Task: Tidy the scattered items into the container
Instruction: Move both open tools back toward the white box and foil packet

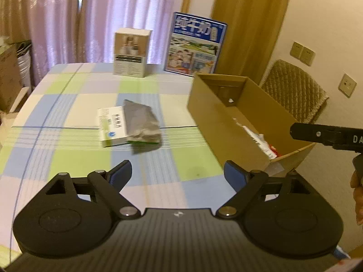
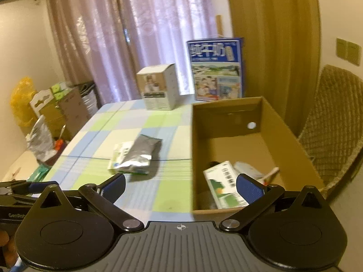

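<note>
Two grippers, left gripper [image 1: 178,175] and right gripper [image 2: 181,187], tilt down over the checked table [image 1: 68,104] with jaws spread wide and empty, beyond them one grey pouch [image 1: 141,122] overlapping one white-green box [image 1: 111,125], beside one cardboard box [image 2: 229,124] holding several packets.

Right tool [image 2: 180,182] gapes empty over the cardboard box [image 2: 226,122]; silver pouch [image 2: 141,154] lies on the tablecloth [image 2: 95,136].
</note>
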The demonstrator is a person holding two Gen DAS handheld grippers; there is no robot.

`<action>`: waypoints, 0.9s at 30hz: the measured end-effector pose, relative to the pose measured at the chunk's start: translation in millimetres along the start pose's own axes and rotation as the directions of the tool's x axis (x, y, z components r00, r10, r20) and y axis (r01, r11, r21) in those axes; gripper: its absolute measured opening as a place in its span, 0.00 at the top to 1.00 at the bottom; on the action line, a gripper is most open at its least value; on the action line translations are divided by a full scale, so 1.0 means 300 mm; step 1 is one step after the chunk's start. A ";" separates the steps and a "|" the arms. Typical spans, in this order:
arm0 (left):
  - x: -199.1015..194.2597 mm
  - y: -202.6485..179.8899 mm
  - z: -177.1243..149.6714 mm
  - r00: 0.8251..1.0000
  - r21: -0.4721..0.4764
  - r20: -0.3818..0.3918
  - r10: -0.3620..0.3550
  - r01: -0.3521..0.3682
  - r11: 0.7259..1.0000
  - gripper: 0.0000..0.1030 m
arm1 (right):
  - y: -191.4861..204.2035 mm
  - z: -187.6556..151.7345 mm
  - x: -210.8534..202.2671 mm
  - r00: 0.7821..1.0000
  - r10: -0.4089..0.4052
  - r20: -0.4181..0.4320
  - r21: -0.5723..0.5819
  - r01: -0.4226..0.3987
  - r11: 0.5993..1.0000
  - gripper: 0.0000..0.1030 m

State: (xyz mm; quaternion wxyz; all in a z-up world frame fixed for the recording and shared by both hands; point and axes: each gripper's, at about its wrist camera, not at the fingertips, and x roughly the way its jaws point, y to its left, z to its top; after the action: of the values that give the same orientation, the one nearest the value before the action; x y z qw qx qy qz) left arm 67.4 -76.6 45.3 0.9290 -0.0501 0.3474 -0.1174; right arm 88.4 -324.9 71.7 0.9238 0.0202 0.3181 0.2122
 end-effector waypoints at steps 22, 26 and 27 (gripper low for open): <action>-0.026 0.382 0.010 0.985 -0.094 -0.015 0.174 -0.175 0.980 0.05 | 0.268 0.013 0.274 0.987 0.122 -0.109 -0.093 -0.132 0.987 0.02; 0.044 0.429 0.038 0.983 -0.091 -0.030 0.180 -0.182 0.979 0.05 | 0.284 0.032 0.377 0.983 0.128 -0.131 -0.099 -0.142 0.985 0.02; 0.064 0.439 0.044 0.983 -0.089 -0.034 0.180 -0.182 0.979 0.05 | 0.287 0.038 0.405 0.982 0.130 -0.137 -0.097 -0.144 0.985 0.02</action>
State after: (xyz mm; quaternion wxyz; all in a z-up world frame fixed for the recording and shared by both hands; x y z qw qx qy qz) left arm 114.3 46.2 20.1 0.9279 -0.0594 0.3677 -0.0168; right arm 148.5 -196.4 25.2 0.8840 -0.0211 0.3637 0.2929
